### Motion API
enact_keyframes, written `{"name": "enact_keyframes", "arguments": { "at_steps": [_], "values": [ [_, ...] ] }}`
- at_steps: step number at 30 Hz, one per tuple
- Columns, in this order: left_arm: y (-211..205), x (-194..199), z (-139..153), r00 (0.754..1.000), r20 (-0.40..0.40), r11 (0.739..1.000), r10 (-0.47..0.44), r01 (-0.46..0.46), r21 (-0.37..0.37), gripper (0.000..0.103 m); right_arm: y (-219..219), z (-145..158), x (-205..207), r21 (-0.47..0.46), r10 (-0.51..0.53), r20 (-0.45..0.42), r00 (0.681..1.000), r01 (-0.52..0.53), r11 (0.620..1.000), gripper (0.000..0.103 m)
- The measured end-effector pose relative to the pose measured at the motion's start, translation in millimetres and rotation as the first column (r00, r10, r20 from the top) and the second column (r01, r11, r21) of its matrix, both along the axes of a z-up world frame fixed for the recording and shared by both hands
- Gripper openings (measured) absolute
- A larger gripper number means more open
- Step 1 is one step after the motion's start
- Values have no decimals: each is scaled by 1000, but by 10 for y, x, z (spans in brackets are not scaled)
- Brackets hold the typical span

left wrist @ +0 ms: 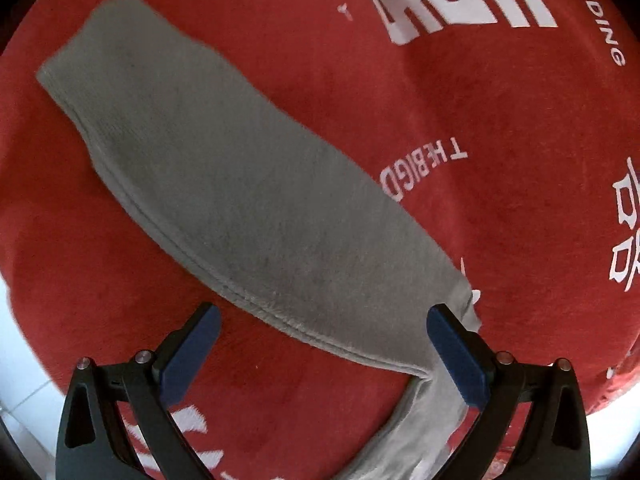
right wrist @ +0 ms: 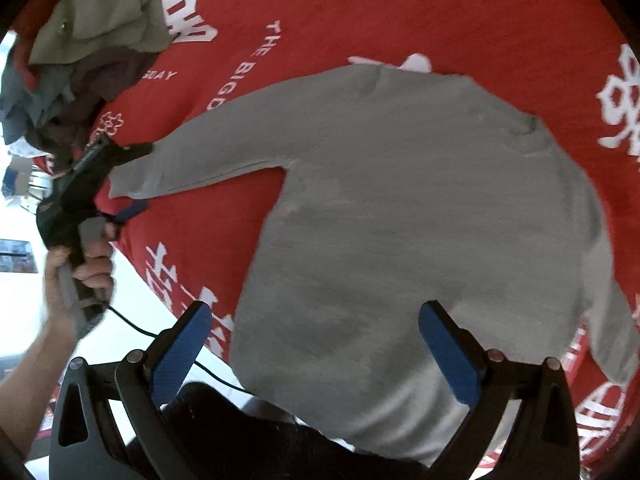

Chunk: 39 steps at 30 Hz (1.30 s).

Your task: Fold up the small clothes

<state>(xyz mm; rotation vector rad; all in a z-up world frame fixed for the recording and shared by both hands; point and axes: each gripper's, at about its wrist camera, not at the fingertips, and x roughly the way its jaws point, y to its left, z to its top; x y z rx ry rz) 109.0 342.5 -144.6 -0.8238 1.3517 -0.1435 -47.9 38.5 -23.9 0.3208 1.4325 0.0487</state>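
Note:
A small grey sweater [right wrist: 420, 208] lies spread flat on a red cloth with white lettering [right wrist: 400, 12]. Its hem hangs over the near edge. One sleeve [left wrist: 224, 184] stretches out to the left. My left gripper [left wrist: 322, 344] is open at that sleeve's cuff end, with the cuff [left wrist: 424, 416] lying between its fingers; it also shows in the right wrist view [right wrist: 136, 176], held by a hand. My right gripper [right wrist: 316, 344] is open and empty just above the sweater's hem. The other sleeve [right wrist: 612, 320] hangs down on the right.
A pile of crumpled clothes [right wrist: 80, 52] in olive, dark brown and blue sits at the far left corner of the red cloth. The table edge and pale floor [right wrist: 24, 288] lie to the left. A black cable [right wrist: 168, 344] trails below the edge.

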Motion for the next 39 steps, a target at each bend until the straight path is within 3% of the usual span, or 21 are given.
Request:
{"name": "enact_keyframes", "arguments": {
  "at_steps": [4, 8, 9, 12, 13, 15, 16, 17, 21, 23, 26, 28, 31, 34, 35, 39],
  "values": [
    [-18, 60, 31, 997, 82, 1000, 12, -13, 22, 103, 147, -195, 12, 32, 15, 26, 1000, -16, 999, 103],
    [-83, 253, 85, 989, 148, 1000, 21, -19, -11, 103, 241, -310, 37, 52, 26, 33, 999, -28, 998, 103],
    [-131, 303, 94, 986, 169, 1000, 8, -9, 7, 103, 252, -325, 52, 56, 27, 37, 999, -29, 998, 103],
    [-264, 390, 3, 990, 138, 994, -19, 4, 111, 102, 250, -379, 76, 65, 21, 34, 999, -23, 998, 103],
    [-300, 388, 46, 988, 150, 988, -20, -3, 154, 96, 247, -402, 83, 68, 16, 31, 999, -18, 998, 103],
    [-352, 401, 74, 989, 136, 969, -54, 20, 245, 56, 221, -415, 73, 74, 3, 29, 1000, -5, 997, 103],
    [-379, 419, 64, 989, 123, 960, -77, 40, 277, 28, 201, -416, 63, 78, -5, 33, 999, 3, 997, 103],
    [-391, 418, 60, 989, 113, 951, -100, 61, 303, 19, 180, -415, 55, 81, -12, 35, 999, 10, 997, 103],
    [-612, 415, 305, 960, 168, 906, -222, 140, 399, 14, 14, -392, -31, 96, -66, 54, 996, 60, 994, 103],
    [-811, 377, 542, 928, 223, 883, -298, 180, 433, 14, -118, -373, -98, 90, -98, 68, 993, 92, 992, 103],
    [-1261, 294, 930, 854, 305, 850, -421, 255, 460, 14, -390, -353, -213, 83, -165, 77, 983, 159, 984, 103],
    [-1693, 227, 1148, 784, 355, 820, -509, 315, 478, 14, -610, -311, -303, 77, -213, 89, 973, 207, 975, 103],
    [-2500, 82, 1336, 654, 412, 758, -634, 421, 499, 14, -954, -236, -497, 57, -286, 111, 952, 282, 958, 103],
    [-3275, -191, 1292, 543, 421, 686, -726, 534, 494, 14, -1371, -239, -748, 46, -379, 122, 917, 376, 925, 103],
    [-3576, -313, 1200, 505, 408, 649, -761, 582, 490, 14, -1514, -255, -837, 48, -417, 120, 901, 414, 909, 103],
    [-4323, -787, 733, 416, 295, 510, -860, 677, 531, 14, -2068, -386, -1290, 55, -563, 91, 821, 560, 826, 103]
  ]
}}
